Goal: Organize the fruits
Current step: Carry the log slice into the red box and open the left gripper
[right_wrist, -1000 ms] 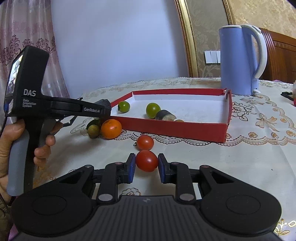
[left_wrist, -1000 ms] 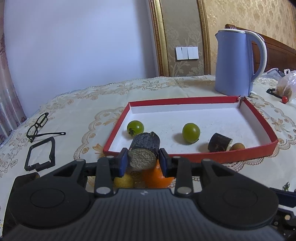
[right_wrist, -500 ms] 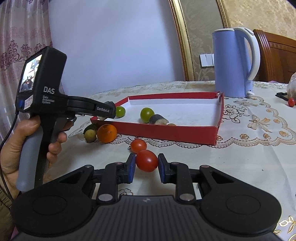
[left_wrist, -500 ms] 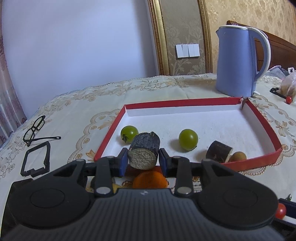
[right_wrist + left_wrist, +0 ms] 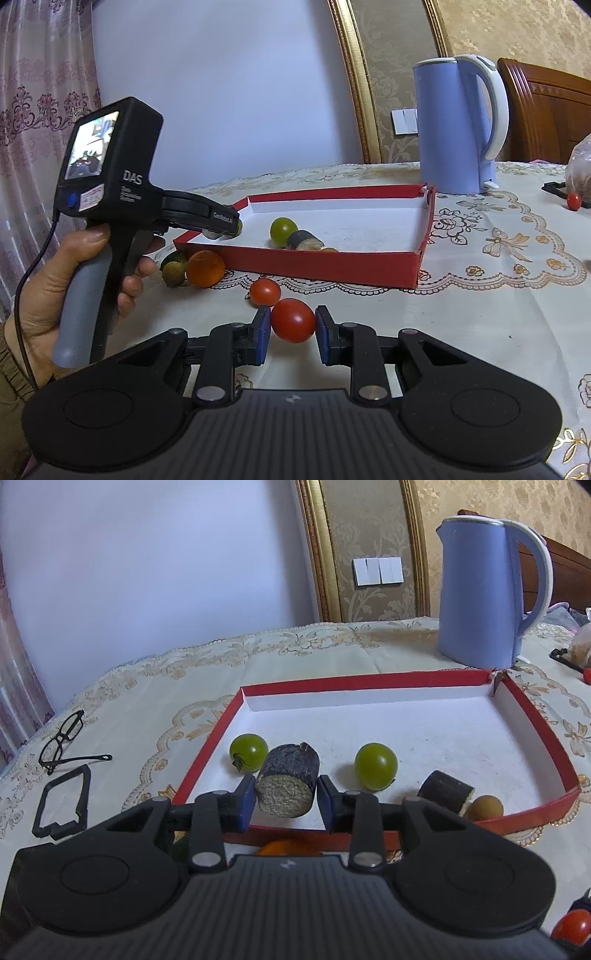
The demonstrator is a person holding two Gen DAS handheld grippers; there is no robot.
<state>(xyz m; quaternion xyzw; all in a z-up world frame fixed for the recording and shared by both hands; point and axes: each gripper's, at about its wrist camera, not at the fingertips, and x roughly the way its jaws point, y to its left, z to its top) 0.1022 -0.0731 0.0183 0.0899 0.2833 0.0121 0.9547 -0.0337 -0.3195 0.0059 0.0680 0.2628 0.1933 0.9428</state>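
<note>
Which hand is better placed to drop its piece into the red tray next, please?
Left: its tongs hold the dark cut piece already over the red tray edge; the right tongs grip a red tomato short of it.

The red tomato [image 5: 293,320] at lower centre is smooth and glossy. The dark cylinder [image 5: 288,785] looks rough and matt with a grainy pale cut face. The tray [image 5: 369,681] looks like matt red card, the tablecloth [image 5: 498,295] embroidered fabric, the kettle [image 5: 484,590] smooth plastic.
</note>
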